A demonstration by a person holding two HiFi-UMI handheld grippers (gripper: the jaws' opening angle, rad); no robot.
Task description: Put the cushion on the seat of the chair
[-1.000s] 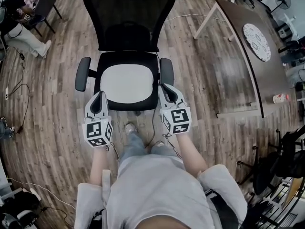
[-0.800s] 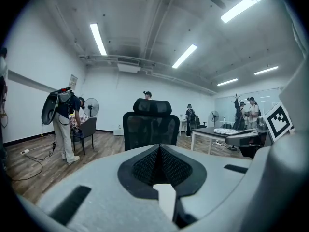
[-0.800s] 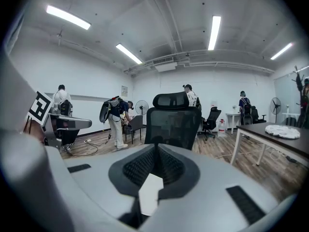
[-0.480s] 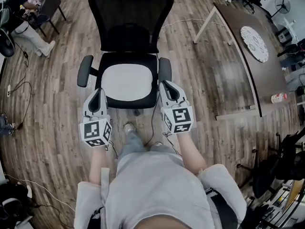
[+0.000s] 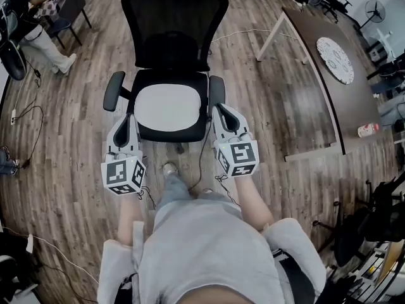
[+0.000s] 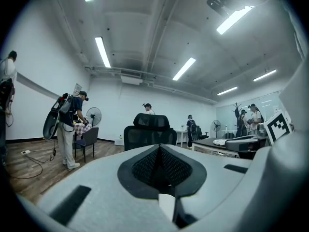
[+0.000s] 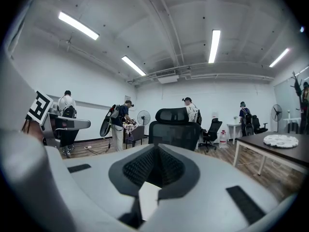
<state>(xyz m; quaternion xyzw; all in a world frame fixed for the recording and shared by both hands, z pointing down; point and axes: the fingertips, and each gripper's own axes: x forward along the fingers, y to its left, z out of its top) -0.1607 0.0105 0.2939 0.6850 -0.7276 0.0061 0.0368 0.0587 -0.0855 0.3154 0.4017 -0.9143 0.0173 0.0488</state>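
A white cushion (image 5: 168, 105) lies flat on the seat of the black mesh office chair (image 5: 174, 30) in the head view. My left gripper (image 5: 126, 120) hovers beside the seat's front left corner, shut, nothing between its jaws. By the right armrest my right gripper (image 5: 221, 109) is also shut and empty. Neither touches the cushion. In the left gripper view the closed left gripper (image 6: 159, 146) points level at the chair's backrest (image 6: 147, 129). The right gripper (image 7: 155, 148) likewise faces the chair (image 7: 174, 124) in its own view.
A dark wooden table (image 5: 342, 100) stands at the right with a round white mat (image 5: 336, 56) and a small bottle (image 5: 367, 130). A seated person (image 5: 38, 37) is at the top left. Cables (image 5: 25, 116) run along the floor at the left. Several people stand in the background.
Both grippers have drawn back from the chair's seat and risen; the left one shifted outward to the left. The cushion stays on the seat.
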